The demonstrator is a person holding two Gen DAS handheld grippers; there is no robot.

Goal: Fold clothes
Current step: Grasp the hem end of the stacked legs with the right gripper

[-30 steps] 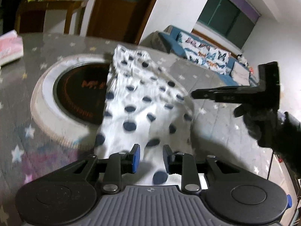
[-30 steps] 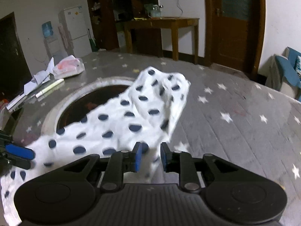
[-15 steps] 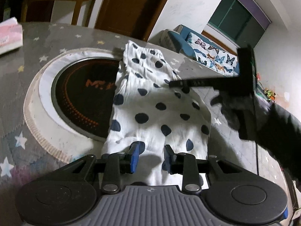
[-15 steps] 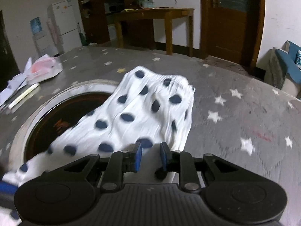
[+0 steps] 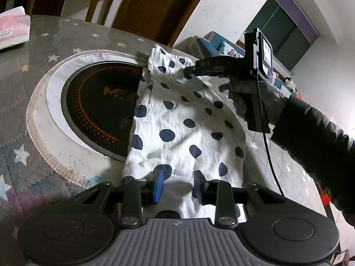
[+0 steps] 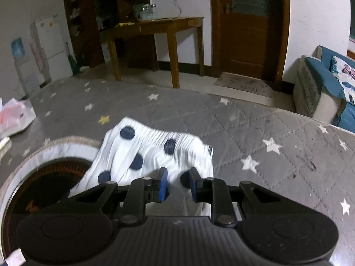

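Note:
A white garment with dark blue dots [image 5: 184, 130] lies flat on the grey star-patterned table, partly over a round black cooktop. My left gripper [image 5: 178, 187] is open and empty just above the garment's near end. My right gripper [image 6: 177, 185] is open over the garment's far, gathered end [image 6: 155, 150]; it also shows from the side in the left wrist view [image 5: 188, 69], reaching in from the right. No cloth sits between either pair of fingers.
The cooktop [image 5: 99, 106] has a white ring and sits left of the garment. A pink-and-white packet [image 5: 13, 30] lies at the far left of the table. A wooden table [image 6: 155, 28], a door and a blue sofa [image 6: 328, 82] stand beyond.
The garment has settled flat on the table. My right gripper has moved toward the garment's far end. Both grippers' fingers have spread slightly.

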